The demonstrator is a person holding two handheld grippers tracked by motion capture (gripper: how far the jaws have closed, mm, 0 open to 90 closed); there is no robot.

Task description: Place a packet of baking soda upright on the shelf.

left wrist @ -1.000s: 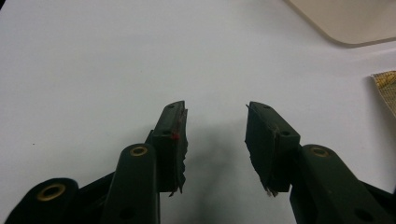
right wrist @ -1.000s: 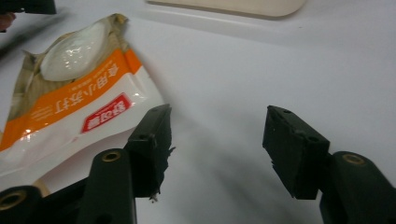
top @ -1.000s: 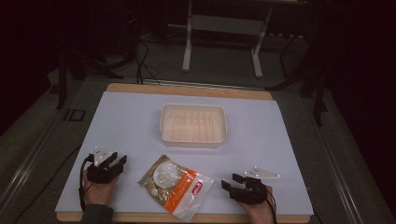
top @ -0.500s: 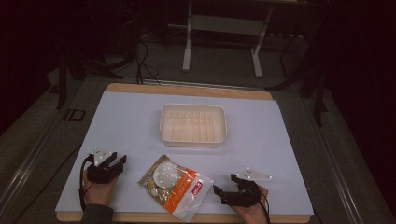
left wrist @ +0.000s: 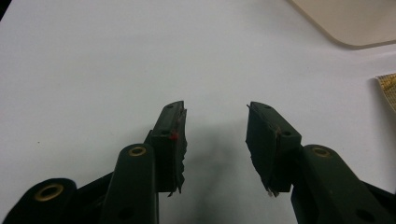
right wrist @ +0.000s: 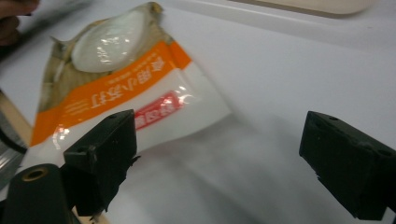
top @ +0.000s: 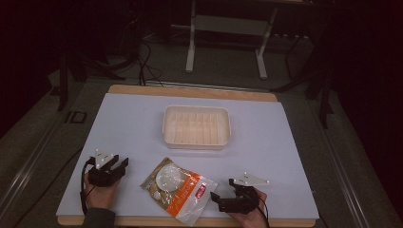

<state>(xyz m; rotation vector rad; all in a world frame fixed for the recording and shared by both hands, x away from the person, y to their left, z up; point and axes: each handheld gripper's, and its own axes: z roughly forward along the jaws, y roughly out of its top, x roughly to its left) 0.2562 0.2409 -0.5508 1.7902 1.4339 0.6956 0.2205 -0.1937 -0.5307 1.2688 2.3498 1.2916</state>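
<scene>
Approach in hand: right claw [top: 215,196], jaws just opened wide and empty, faces the snack bag [top: 177,188] at its nine o'clock; next, close on its edge (left claw [top: 122,163] released).

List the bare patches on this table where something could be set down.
Free: the white table right of the cream tray, the stretch left of it, and the far strip behind it. Crowded: the near edge, where the packet lies between the left gripper and right gripper.
</scene>
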